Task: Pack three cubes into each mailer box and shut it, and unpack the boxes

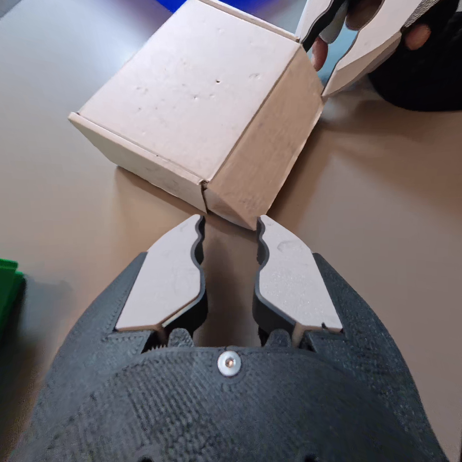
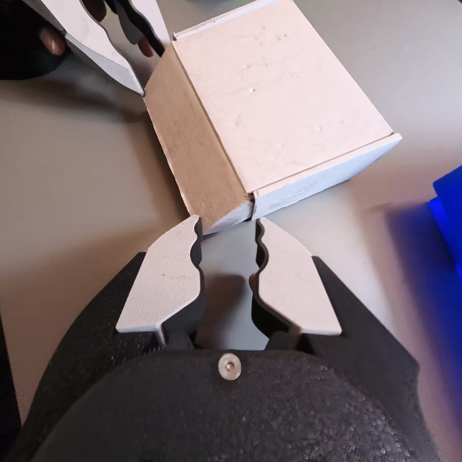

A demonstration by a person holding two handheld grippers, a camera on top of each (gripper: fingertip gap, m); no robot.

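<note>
Beige surface (image 1: pixel 62 175) fills both wrist views, plain and matte. One closed white mailer box (image 1: pixel 190 100) sits on it, lid down, with small dents and specks on top; no print, label or brand is readable anywhere on it. Its brown cardboard side panel (image 2: pixel 190 150) faces the space between the two grippers.

Left gripper (image 1: pixel 230 221) is spread open and empty, its tips just beside the box's near corner, seemingly not touching it. Right gripper (image 2: pixel 228 222) is likewise open and holds nothing, tips flanking the box's opposite near corner; contact there is hard to judge. Each gripper also shows in the other's view, at the far end of the brown side.

Bare fingertips (image 1: pixel 320 53) in a dark fingerless glove show behind the far gripper. Green object (image 1: pixel 8 287) sits at the left edge of the left wrist view, blurred. Blue object (image 2: pixel 447 200) lies at the right edge of the right wrist view, also blurred.
</note>
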